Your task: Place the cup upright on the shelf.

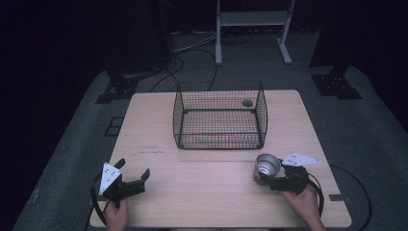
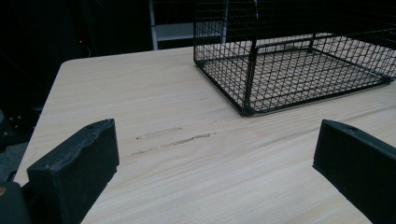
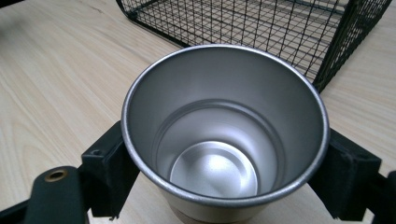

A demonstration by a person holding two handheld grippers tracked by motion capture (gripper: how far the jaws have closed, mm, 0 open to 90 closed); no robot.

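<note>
Pale wood-grain table in a dark room bears a smooth, round metal cup near its front right, clamped by the right gripper, whose jaws press its sides. Beyond stands a square black wire basket at mid-table, near the cup. Bare tabletop lies ahead of the left gripper, jaws spread wide, holding nothing.

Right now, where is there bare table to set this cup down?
Bare wood runs between the left gripper and the metal cup held in the right gripper, in front of the wire basket. Strips beside the basket are narrower. The table is nowhere crowded.
</note>
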